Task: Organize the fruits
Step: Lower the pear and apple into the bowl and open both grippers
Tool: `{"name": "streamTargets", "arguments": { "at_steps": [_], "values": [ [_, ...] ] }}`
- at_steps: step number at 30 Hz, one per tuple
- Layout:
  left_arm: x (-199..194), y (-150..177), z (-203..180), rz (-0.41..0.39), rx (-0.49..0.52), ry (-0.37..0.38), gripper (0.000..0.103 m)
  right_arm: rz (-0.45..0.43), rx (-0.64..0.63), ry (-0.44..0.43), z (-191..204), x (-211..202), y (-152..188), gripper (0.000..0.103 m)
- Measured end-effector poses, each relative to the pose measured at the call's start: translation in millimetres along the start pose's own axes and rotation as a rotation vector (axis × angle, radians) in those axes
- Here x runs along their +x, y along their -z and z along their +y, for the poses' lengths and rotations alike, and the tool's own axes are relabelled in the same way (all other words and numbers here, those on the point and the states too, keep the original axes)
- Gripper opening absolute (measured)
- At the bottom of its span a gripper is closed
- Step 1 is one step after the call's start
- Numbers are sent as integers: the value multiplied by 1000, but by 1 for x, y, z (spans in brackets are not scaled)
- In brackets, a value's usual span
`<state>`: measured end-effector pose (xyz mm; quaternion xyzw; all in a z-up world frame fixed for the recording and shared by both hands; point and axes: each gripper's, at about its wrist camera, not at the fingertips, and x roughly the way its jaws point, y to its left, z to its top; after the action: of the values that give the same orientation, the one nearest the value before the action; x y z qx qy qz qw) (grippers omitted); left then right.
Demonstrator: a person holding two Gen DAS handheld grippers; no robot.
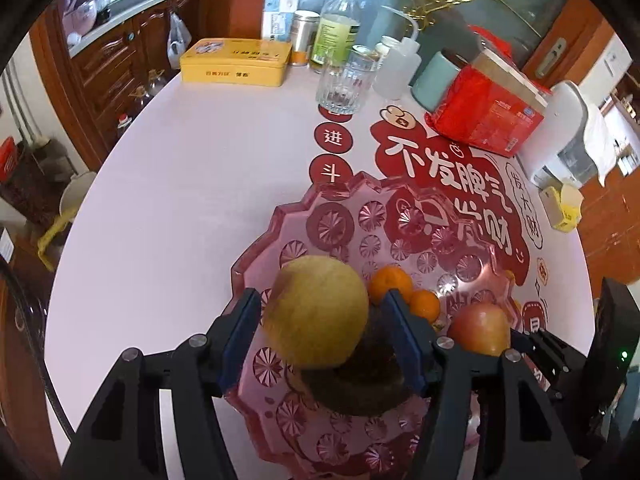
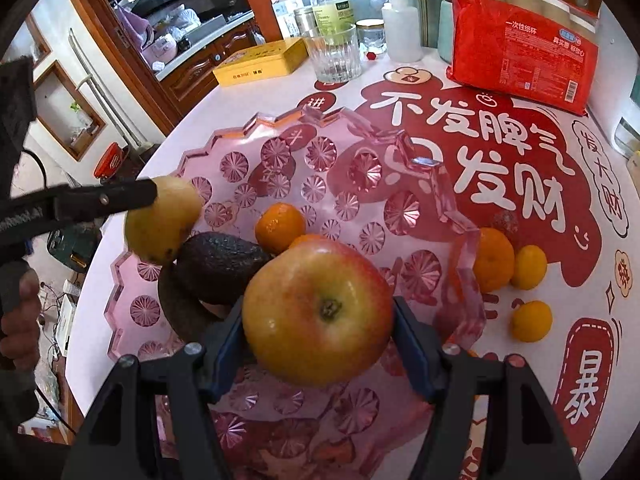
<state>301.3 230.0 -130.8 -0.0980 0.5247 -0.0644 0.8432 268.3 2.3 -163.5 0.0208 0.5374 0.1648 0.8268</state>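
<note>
Pink cut glass forms the fruit bowl (image 2: 256, 128), and both held fruits hang over it. The right gripper (image 2: 320, 320) is clamped on a red-yellow apple (image 2: 318, 308), stem end toward the camera, above the bowl's near side. The left gripper (image 1: 320, 320) has its pads on either side of a yellow-green pear (image 1: 316, 312), though the right pad sits slightly off the skin in the left wrist view, so I cannot tell whether it is gripping or letting go. Inside the bowl already lie a dark avocado (image 2: 220, 264) and two small oranges (image 2: 280, 226), just beside each other.

Outside the bowl, on the bench (image 2: 240, 92), three more citrus fruits (image 2: 494, 260) sit near the rim on the red printed mat (image 2: 460, 152). By my reading the task is roughly halfway: three fruits placed, two about to go in, three not yet collected.

Farther back stand a ribbed glass (image 2: 334, 56), a yellow tin (image 2: 260, 62) and a red cup package (image 2: 520, 52).
</note>
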Motion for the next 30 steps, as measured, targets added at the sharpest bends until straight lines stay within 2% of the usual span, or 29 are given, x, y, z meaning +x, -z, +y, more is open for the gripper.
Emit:
{"name": "streamTargets", "arguments": {
  "at_steps": [2,5,6,9,12,18,30],
  "values": [
    [-5,1,-1,1,-6,18,64,3,0,15,1,-1,1,69],
    [-14,4,-4,-11,-4,28,73,-13,14,21,0,-6,1,70],
    [-18,5,-6,-16,-1,33,74,-25,19,20,0,-10,2,70],
    [-29,9,-12,-26,4,45,75,-107,36,-27,-2,-30,1,71],
    [-42,15,-22,-45,7,56,79,-144,33,-15,-4,-44,0,72],
    [-61,29,-42,-66,26,61,80,-156,49,-25,-12,-61,13,72],
    [-78,64,-97,-56,43,86,80,-164,54,-26,-49,-101,52,72]
  ]
}}
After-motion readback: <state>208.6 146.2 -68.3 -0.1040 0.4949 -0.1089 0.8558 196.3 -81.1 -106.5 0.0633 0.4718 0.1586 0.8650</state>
